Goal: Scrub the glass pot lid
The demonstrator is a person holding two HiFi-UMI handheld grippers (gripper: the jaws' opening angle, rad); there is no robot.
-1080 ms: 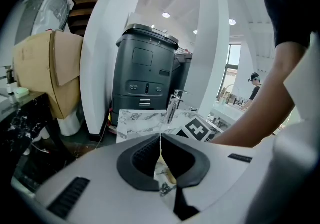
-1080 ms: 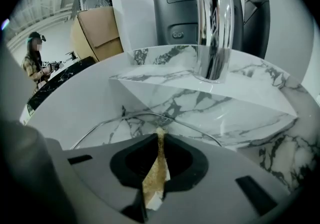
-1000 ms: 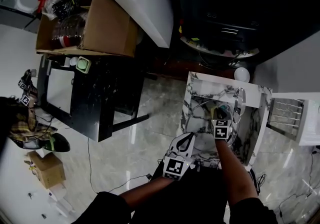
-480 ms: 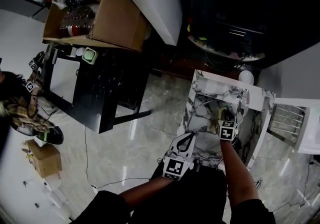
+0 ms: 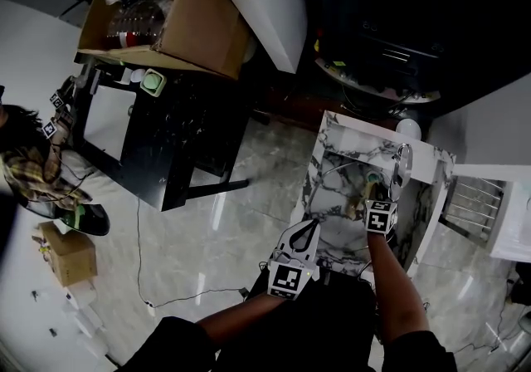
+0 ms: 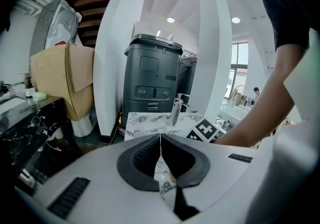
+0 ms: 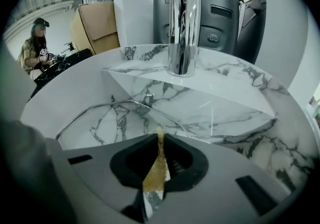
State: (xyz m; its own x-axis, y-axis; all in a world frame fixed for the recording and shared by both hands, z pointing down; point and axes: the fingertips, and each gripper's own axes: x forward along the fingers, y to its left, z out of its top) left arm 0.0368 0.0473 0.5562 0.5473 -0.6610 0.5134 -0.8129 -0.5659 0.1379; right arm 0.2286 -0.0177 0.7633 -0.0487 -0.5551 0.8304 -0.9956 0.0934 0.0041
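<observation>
The glass pot lid [image 5: 346, 185] lies in the marble sink basin [image 5: 332, 217]; its thin metal rim [image 7: 114, 105] arcs across the right gripper view. My right gripper [image 5: 374, 193] is down in the basin over the lid, shut on a yellow-brown scrub pad [image 7: 158, 165] that fills the slit between its jaws. Whether the pad touches the glass is hidden by the jaws. My left gripper [image 5: 308, 227] hovers at the sink's front left corner, shut with nothing in it; its jaws [image 6: 160, 139] meet in a thin line.
A chrome faucet [image 7: 182, 23] stands at the back of the sink. A dark grey machine [image 6: 152, 80] rises behind it. A black table [image 5: 166, 142] with a cardboard box [image 5: 178, 26] stands left, and a person [image 5: 33, 163] beyond. A wire rack [image 5: 469, 196] hangs to the right.
The head view has drifted, so the sink sits a little further right in the frame. My right gripper stays in the basin with the pad; the left gripper has not moved.
</observation>
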